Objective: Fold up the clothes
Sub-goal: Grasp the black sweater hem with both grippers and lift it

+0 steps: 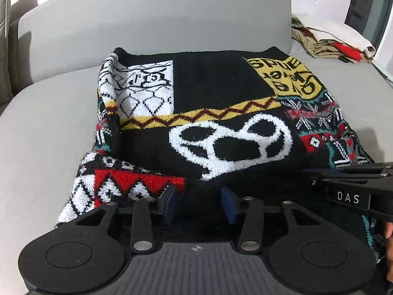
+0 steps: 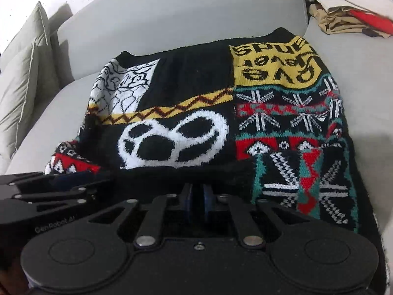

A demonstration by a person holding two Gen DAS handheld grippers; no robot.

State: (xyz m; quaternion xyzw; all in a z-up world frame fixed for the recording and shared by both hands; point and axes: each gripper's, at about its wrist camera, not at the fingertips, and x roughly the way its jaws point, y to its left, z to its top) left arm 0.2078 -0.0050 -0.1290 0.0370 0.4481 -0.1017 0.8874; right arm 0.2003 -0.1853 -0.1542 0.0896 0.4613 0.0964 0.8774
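Two grippers sit at the near hem of the patterned knit sweater (image 1: pixel 208 123) spread on the grey sofa (image 1: pixel 61 135). Left gripper (image 1: pixel 200 200) fingers stand apart around the black edge; right gripper (image 2: pixel 197 200) fingers are closed, seemingly pinching hem. Next, probably lifting that hem toward the collar.

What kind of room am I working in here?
Probably a living room: the sweater lies on a grey sofa, cushions sit at its end, more clothes piled nearby.
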